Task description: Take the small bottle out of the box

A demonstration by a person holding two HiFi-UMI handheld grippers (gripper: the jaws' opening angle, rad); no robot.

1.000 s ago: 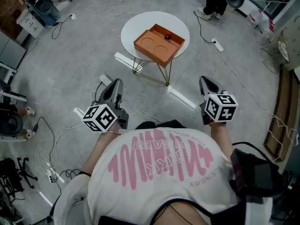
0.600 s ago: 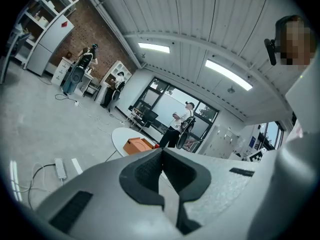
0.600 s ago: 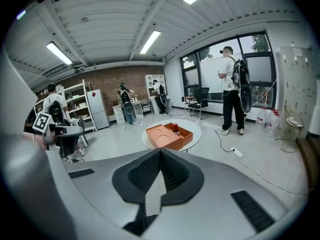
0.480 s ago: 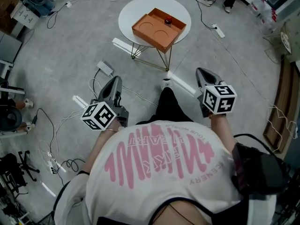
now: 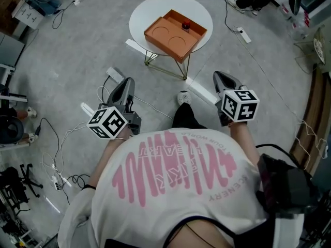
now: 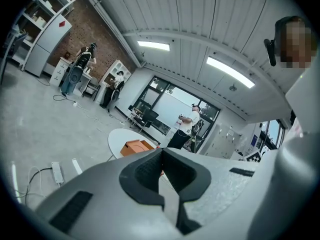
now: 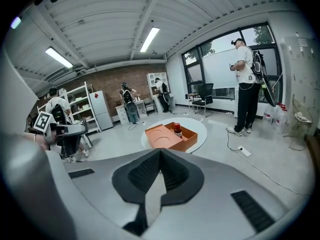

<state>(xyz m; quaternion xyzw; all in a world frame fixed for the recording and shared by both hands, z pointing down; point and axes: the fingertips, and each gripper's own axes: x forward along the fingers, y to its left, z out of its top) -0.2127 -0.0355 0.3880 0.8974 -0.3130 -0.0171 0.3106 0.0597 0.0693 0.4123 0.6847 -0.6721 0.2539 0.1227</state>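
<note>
Hidden in the head view: the person's white printed shirt [image 5: 176,190] fills the lower half. Both hands sit behind the marker cubes, so no fingers show.
Cut off: a bystander [image 7: 245,84] near the window shows in full in the right gripper view. In the head view only the legs and shoes appear, at the top edge.
Hard to make out: in the left gripper view the claw's own body covers the far side of the box, and the bottle cannot be picked out there. The people by the brick wall are too small to read.
Left claw [image 6: 161,151]: the jaws are closed pad to pad with nothing between them. It is held out over the floor and touches nothing.
Right claw [image 7: 160,151]: the jaws are fully closed and empty. It points toward the desk from well short of it.
Small bottle [image 7: 177,129]: it stands upright inside the box, in the compartment along the far side (dark body, red cap).
Box [image 7: 165,140]: an orange tray with two round recesses on its near side, resting on the desk.
Desk [image 7: 197,126]: round and white, on thin wire legs.
Floor [image 5: 77,61]: grey, with cables and a power strip [image 5: 115,74] lying just ahead of the left claw.
</note>
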